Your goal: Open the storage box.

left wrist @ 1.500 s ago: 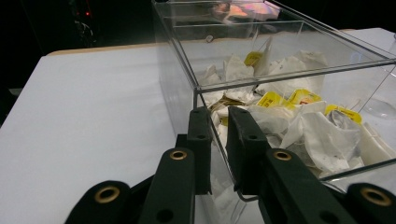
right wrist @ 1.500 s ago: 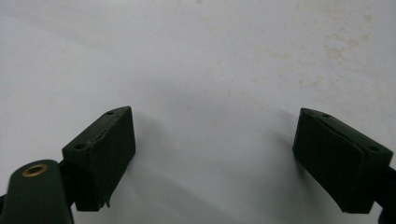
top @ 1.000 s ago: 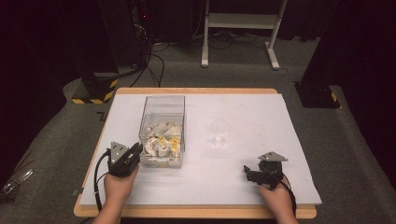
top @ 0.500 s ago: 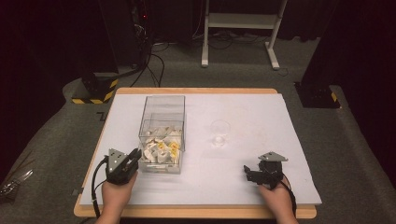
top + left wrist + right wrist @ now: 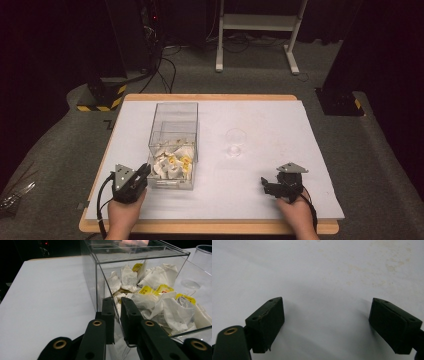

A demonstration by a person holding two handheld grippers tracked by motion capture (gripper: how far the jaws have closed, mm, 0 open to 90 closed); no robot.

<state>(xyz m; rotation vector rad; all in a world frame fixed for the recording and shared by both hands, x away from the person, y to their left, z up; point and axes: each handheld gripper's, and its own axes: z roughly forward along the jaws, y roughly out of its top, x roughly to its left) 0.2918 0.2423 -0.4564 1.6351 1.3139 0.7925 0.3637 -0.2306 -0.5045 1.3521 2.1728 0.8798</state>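
While the left gripper [image 5: 145, 172] sits at the near-left corner of the clear plastic box [image 5: 174, 125], its jaws are clamped on the box's thin wall — in the left gripper view one black jaw stands outside the wall and the other inside it, both pressed against the clear plastic at that corner [image 5: 117, 315]. That box stands on the white table cover [image 5: 260, 125], left of the middle, long side running away from the person, and its near half holds a heap of white tea bags [image 5: 172, 162] with yellow tags; in the left gripper view the bags [image 5: 160, 302] lie crumpled against the near wall, just beyond the inner jaw. A small clear glass cup [image 5: 235, 141] stands upright on the cover to the right of the box, apart from it, and its rim shows at the upper right edge of the left gripper view [image 5: 203, 255]. The right gripper [image 5: 267, 186] rests low over the near-right part of the cover, well apart from both box and cup — its jaws are spread wide with nothing between them, and the right gripper view looks between them [image 5: 327, 325] onto bare white cover with a few faint brownish stains [image 5: 392, 265] farther out. The person's hands come in from the near edge, one behind each gripper.
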